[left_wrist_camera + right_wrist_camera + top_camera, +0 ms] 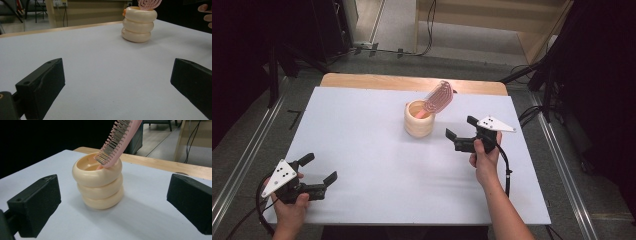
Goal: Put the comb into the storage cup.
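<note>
Right gripper (460, 128) wide open, near cup (419, 119) with brush (438, 97) leaning inside. Brush looks light, stiff plastic; grab bare edge of head, not bristles. Left gripper (318, 168) open, idle.

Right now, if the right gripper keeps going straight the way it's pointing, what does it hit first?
Most likely the cream ribbed holder, which sits between the open jaws of the right gripper with bare table before it. The pink hairbrush leans out above, probably too high to touch.
</note>
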`<state>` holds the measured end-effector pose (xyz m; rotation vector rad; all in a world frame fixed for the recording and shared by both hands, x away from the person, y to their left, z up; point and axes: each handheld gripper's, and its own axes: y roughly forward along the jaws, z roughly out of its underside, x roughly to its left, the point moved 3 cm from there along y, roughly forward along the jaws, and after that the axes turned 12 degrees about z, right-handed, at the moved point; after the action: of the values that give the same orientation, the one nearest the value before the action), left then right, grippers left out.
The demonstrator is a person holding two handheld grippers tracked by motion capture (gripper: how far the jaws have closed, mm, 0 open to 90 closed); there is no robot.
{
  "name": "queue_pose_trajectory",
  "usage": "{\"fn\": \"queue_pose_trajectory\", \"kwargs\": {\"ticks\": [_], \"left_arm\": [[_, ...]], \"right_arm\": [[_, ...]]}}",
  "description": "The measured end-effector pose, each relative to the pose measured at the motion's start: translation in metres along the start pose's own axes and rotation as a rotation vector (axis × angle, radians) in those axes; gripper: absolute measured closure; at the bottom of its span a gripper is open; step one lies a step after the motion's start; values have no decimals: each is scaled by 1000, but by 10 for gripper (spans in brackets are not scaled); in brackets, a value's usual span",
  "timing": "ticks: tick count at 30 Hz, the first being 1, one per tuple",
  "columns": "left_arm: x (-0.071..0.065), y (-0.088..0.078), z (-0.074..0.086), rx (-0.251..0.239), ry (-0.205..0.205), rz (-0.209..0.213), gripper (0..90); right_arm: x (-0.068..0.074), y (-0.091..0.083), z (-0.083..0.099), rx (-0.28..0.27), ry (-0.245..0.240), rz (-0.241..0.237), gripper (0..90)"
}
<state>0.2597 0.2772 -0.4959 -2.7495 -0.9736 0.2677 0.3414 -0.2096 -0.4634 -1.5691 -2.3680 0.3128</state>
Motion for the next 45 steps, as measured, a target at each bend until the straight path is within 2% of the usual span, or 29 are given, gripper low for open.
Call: {"fn": "queue_pose_trajectory", "kwargs": {"ticks": [33,45], "left_arm": [[-1,0,0,-2,5,0,0],[-1,1,0,2,7,-1,0]], "right_arm": [[-20,-60,34,-14,-39,6,0],[-33,-83,45,-18,-39,26,0]]}}
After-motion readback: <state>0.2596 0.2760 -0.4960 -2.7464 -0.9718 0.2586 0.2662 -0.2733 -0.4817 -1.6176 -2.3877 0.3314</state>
